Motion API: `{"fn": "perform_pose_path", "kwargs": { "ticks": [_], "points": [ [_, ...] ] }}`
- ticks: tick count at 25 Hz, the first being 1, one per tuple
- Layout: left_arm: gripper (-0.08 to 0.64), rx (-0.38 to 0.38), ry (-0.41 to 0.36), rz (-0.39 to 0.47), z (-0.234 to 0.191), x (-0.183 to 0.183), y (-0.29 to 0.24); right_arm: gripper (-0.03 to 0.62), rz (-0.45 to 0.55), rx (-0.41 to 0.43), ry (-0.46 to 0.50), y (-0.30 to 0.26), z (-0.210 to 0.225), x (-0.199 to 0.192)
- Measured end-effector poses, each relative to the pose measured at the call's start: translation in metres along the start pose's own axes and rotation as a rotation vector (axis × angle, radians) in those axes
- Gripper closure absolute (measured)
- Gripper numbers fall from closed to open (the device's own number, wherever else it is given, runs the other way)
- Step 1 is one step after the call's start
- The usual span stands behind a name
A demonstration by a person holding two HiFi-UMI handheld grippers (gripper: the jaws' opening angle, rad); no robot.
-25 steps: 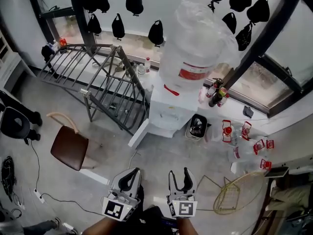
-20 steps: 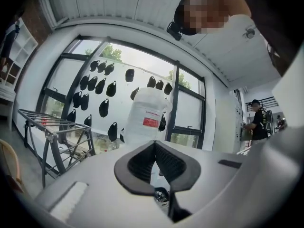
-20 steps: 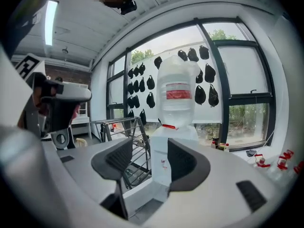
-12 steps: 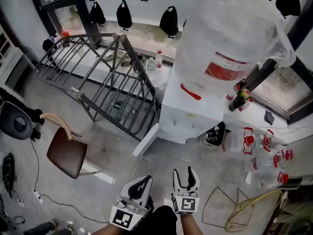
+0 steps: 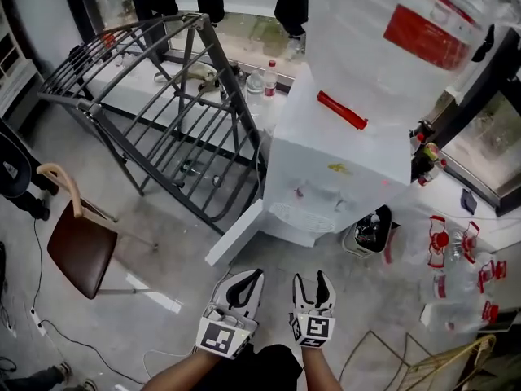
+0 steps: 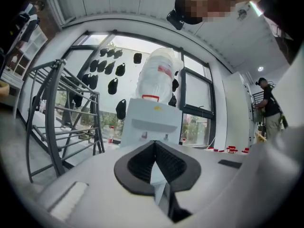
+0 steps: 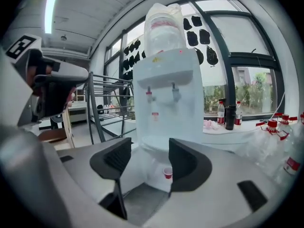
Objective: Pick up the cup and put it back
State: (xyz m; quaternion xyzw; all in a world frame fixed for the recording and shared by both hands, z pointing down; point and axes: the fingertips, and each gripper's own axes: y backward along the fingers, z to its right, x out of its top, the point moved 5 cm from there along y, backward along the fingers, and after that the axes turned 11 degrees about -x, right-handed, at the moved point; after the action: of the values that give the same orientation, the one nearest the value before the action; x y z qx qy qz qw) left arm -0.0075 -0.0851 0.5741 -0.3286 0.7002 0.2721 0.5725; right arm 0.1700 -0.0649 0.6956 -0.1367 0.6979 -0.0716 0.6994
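A small red cup [image 7: 167, 173] stands low at the foot of the white water dispenser [image 7: 166, 103], some way ahead in the right gripper view; I cannot make it out in the head view. My right gripper [image 5: 311, 278] is open and its jaws have just been opening, with nothing gripped. It points at the dispenser [image 5: 342, 161] from short of it. Beside it, my left gripper [image 5: 247, 278] is shut and empty, its pads meeting at the tip [image 6: 154, 144]. A large clear water bottle [image 5: 407, 47] sits on top of the dispenser.
A grey metal rack [image 5: 163, 96] leans at the left, with a brown chair [image 5: 77, 247] in front of it. A white panel [image 5: 236, 235] slants from the dispenser's base. A bin [image 5: 370, 230], red-capped bottles [image 5: 456, 251] and a yellow wire frame [image 5: 440, 365] lie right. A person [image 6: 270, 110] stands far right.
Both grippers and the head camera have dropped and closed in on the dispenser, which now fills more of the head view. The right gripper's jaws stand slightly wider.
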Motion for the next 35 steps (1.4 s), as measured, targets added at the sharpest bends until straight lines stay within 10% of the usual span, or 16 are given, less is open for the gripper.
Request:
{"fn": "perform_pose_path", "kwargs": {
  "ticks": [16,35],
  "points": [
    [0.554,-0.109,-0.127,-0.016,-0.068,-0.190,-0.051,0.347,-0.009,-0.008,0.037,-0.154,0.007,-0.185],
    [0.554,-0.143,-0.072,-0.024,-0.123,-0.274,-0.110,0.311,-0.146,-0.078,-0.036,-0.307,0.022,-0.299]
  ]
}}
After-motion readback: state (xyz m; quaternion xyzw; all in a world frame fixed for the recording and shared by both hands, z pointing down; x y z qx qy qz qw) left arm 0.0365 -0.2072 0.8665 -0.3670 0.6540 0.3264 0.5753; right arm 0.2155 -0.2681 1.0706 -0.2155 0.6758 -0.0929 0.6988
